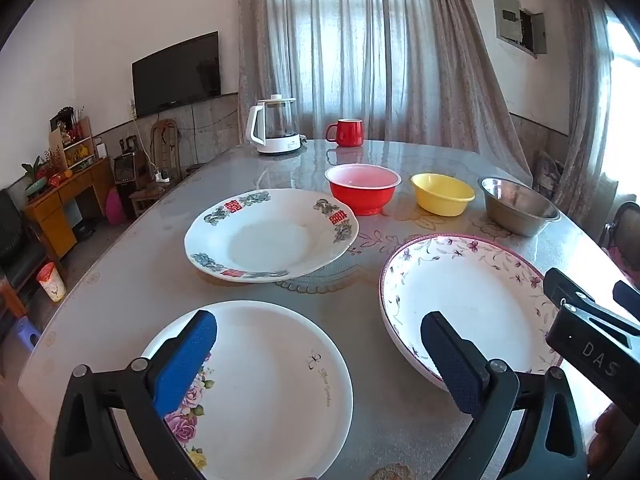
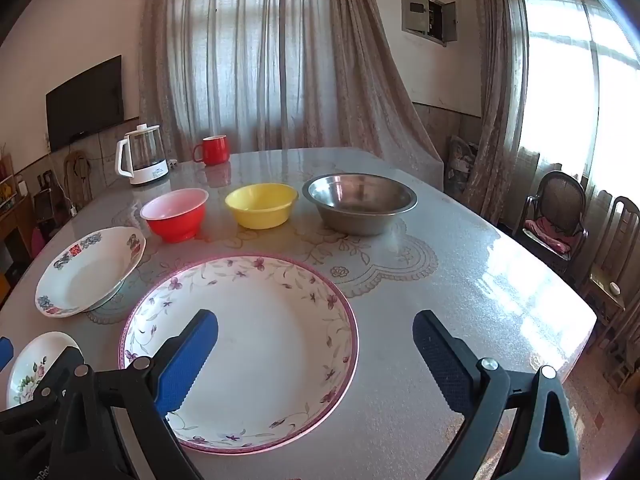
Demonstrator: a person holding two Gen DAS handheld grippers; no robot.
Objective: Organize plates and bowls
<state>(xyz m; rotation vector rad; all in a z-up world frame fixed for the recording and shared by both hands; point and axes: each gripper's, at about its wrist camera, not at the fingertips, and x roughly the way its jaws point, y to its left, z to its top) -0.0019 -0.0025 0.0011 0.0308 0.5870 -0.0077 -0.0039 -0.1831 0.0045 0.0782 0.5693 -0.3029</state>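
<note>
A: What's nearest?

B: The left gripper (image 1: 318,354), fingers spread wide and holding nothing, hangs over the rose plate (image 1: 272,392) at the table's near edge. The right gripper (image 2: 316,354), also spread and empty, hangs over the purple-flower plate (image 2: 256,344) just beside it.

A: And beyond?

B: The plate with red characters (image 1: 268,236) sits past the rose plate. Then a row: red bowl (image 2: 176,212), yellow bowl (image 2: 262,204), steel bowl (image 2: 360,202). Farthest back, a kettle (image 1: 276,128) and a red mug (image 1: 348,132).

A: Any sorting done?

B: I'd say none. All three plates lie singly, all three bowls stand apart, nothing stacked. Everything is left to do.

A: Room to work?

B: The table (image 2: 460,280) is bare on the right, out to its rounded corner, a fair place for a stack. The rose plate is close to the near edge, so I'd lift it inward. The plates with red characters and purple flowers have only a narrow gap between their rims, so mind knocking them.
</note>
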